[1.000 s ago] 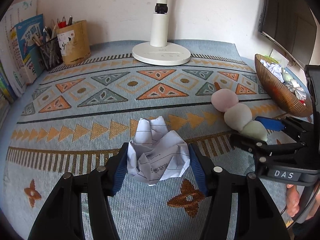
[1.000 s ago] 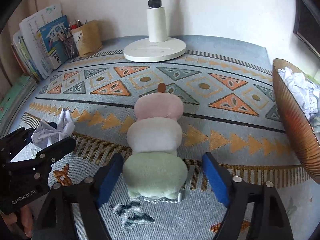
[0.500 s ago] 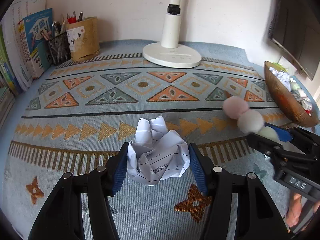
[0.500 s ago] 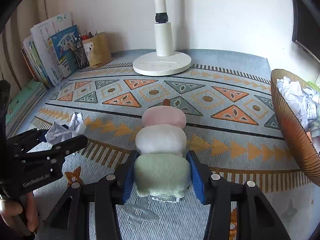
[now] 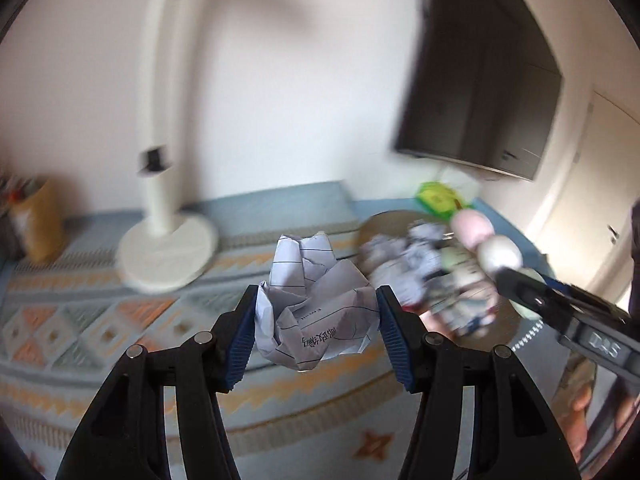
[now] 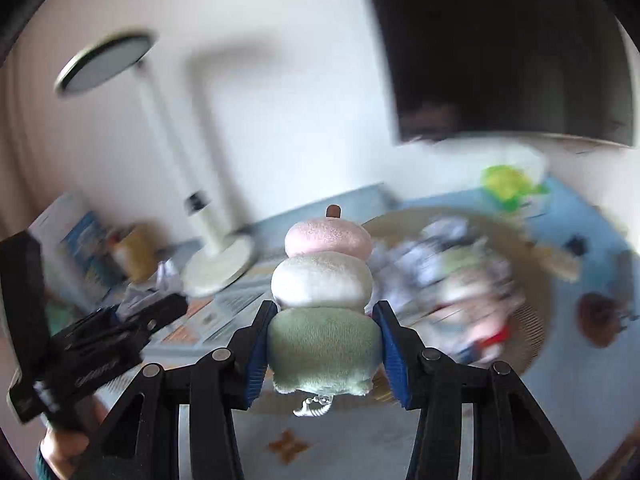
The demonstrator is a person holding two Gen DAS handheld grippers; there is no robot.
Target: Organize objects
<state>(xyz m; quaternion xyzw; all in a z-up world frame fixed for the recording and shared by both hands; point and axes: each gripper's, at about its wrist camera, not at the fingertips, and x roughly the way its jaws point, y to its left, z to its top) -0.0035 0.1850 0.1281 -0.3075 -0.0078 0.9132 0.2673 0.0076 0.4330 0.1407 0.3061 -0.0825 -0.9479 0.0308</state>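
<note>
Left gripper [image 5: 316, 320]: jaws clenched on the crumpled lined paper [image 5: 316, 300], held clear of the counter [image 5: 100, 320].
Right gripper [image 6: 326, 344]: jaws clamped on the green bottom ball of the three-ball dango plush [image 6: 326, 292]; long axis pointed away from the jaws, pink ball outermost.
Target, as judged: woven basket [image 6: 532, 316], already filled with paper, at the counter's right end.
Key relation: basket lies ahead and right of both loads; the right gripper is judged nearer.
</note>
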